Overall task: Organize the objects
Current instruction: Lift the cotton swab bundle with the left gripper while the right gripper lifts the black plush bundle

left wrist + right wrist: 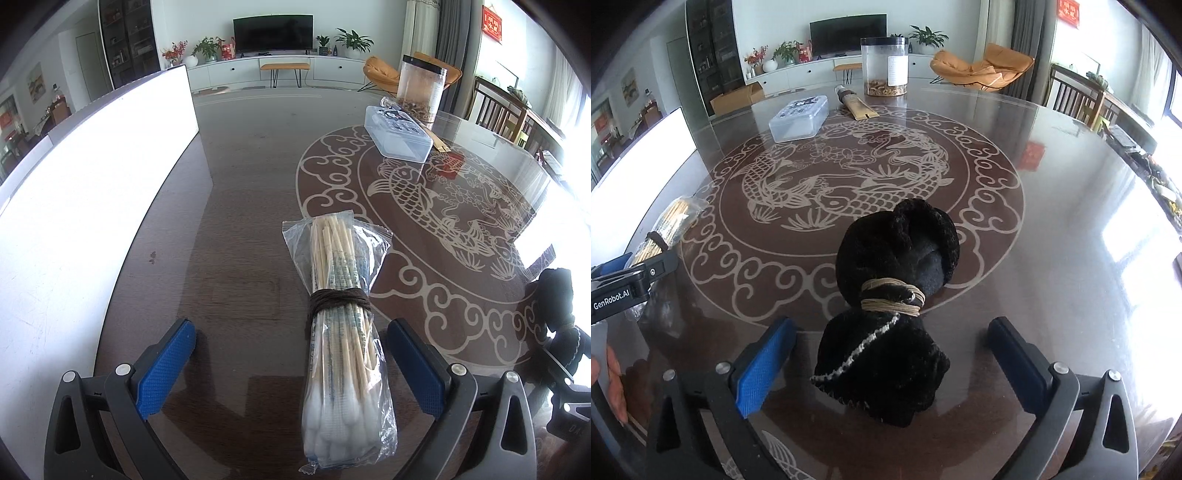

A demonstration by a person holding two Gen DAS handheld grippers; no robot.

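Left tongs (291, 362): spread wide, straddling without touching.
Swab packet (341, 332): lower centre of left view, flat on counter (240, 206), bound with dark cord.
Right tongs (892, 354): spread wide, pads clear of bundle.
Black cloth bundle (894, 310): lower centre of right view, tied with tan cord.
Plastic box (799, 118): upper left, lying well beyond.
Clear jar (884, 66): top centre, upright.

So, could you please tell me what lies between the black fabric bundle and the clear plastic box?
Only bare tabletop with its fish pattern lies between the black bundle and the plastic box, as the right wrist view shows.
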